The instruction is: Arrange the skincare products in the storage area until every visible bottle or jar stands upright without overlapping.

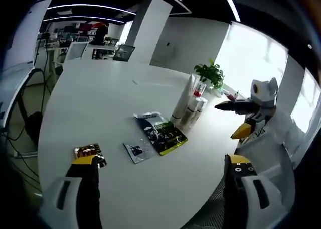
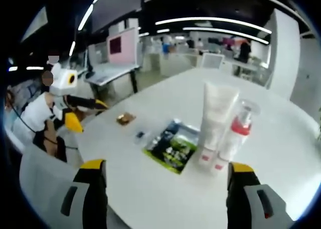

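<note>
Big white desk [image 2: 281, 138] fills the scene, and everything in play sits on it. In the right gripper view the tall white tube [image 2: 216, 118] stands at about one o'clock from centre, upright on its cap, with the clear bottle with the red collar [image 2: 235, 133] touching or just beside it at its three o'clock side. At least one more small container may hide in that cluster; too tight to tell.

At the tube's eight o'clock lies the green and black packet [image 2: 173, 147], flat. Further out toward ten o'clock, a small clear sachet [image 2: 140, 135], then the little gold packet [image 2: 125, 118].

Right tongs [image 2: 168, 171] hang wide apart, empty, short of the bottles. Left tongs [image 1: 163, 163] likewise spread wide and empty, the gold packet [image 1: 90, 151] just off the left jaw tip.

My read: this is the approach stage, nothing gripped. The bottles look upright already, so the next move calls for checking the spacing, then closing the right tongs on the red-collared bottle low down and easing it clear of the tube without tipping either.
</note>
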